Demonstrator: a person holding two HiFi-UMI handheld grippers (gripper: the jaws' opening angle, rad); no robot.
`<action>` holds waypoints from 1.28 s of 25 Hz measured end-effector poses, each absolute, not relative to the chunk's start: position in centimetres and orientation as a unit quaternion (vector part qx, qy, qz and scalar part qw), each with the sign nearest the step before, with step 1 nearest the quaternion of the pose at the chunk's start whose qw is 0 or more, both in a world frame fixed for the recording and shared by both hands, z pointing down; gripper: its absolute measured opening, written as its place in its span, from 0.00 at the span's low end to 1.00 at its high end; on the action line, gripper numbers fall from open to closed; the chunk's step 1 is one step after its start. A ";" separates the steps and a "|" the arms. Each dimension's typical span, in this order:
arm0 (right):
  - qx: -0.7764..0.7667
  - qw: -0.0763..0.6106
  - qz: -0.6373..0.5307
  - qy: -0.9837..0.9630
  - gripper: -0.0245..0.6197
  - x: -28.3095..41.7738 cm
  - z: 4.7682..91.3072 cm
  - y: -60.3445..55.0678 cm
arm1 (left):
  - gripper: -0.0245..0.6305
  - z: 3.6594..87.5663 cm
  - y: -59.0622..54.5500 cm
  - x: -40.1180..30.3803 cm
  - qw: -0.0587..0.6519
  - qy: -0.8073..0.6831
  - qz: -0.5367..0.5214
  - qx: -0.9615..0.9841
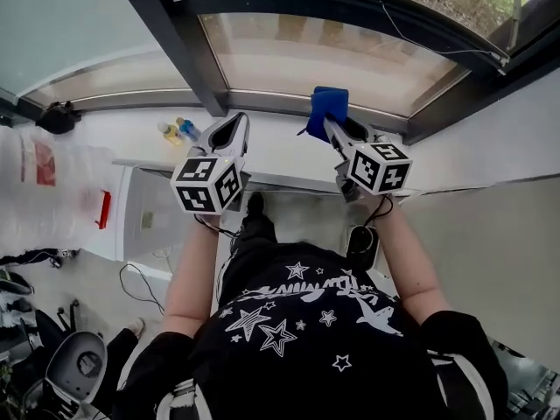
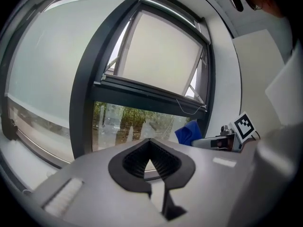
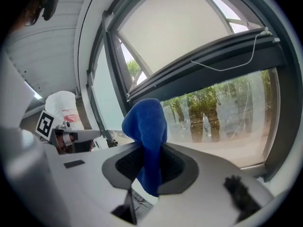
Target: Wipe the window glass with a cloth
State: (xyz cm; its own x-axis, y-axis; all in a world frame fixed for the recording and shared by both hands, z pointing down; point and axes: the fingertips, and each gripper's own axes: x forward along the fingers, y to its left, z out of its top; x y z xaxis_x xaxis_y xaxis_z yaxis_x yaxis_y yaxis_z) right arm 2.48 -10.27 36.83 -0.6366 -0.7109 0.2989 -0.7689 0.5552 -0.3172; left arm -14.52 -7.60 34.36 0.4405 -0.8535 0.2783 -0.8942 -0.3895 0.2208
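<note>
A blue cloth (image 1: 329,108) (image 3: 147,136) is pinched in my right gripper (image 1: 333,126) (image 3: 150,161), which is shut on it and holds it up near the lower frame of the window glass (image 1: 324,55) (image 3: 222,112). The cloth (image 2: 189,132) also shows at the right of the left gripper view. My left gripper (image 1: 229,132) (image 2: 151,152) is shut with nothing in it and sits to the left of the right one, pointing at the same pane (image 2: 128,122). Both hover over the white sill (image 1: 271,147).
A dark vertical mullion (image 1: 175,42) splits the window left of the pane. Two small bottles (image 1: 178,131) stand on the sill beside the left gripper. A thin cable (image 1: 437,46) hangs across the upper frame. A white cabinet (image 1: 144,217) stands below the sill.
</note>
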 end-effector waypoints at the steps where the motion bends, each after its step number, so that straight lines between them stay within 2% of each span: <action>1: 0.423 0.068 0.214 -0.878 0.16 1.8 36.8 -11.2 | 0.05 34.3 -8.6 -15.3 0.169 -0.524 0.060 0.832; 18: 0.426 0.094 0.201 -0.877 0.16 -14.7 37.9 -25.3 | 0.05 34.5 -23.2 -29.1 0.160 -0.542 0.050 0.823; 32: 0.436 0.128 0.149 -0.878 0.16 -23.9 41.3 -34.4 | 0.04 36.1 -28.5 -33.4 0.162 -0.533 0.055 0.829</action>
State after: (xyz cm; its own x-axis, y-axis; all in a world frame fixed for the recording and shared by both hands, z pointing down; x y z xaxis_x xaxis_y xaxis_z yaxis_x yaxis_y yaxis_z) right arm -23.86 -34.36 41.32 -0.5862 -0.7280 0.3555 -0.8045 0.5749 -0.1494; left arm -33.40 -28.46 36.08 0.4262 -0.8651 0.2645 -0.9009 -0.3795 0.2106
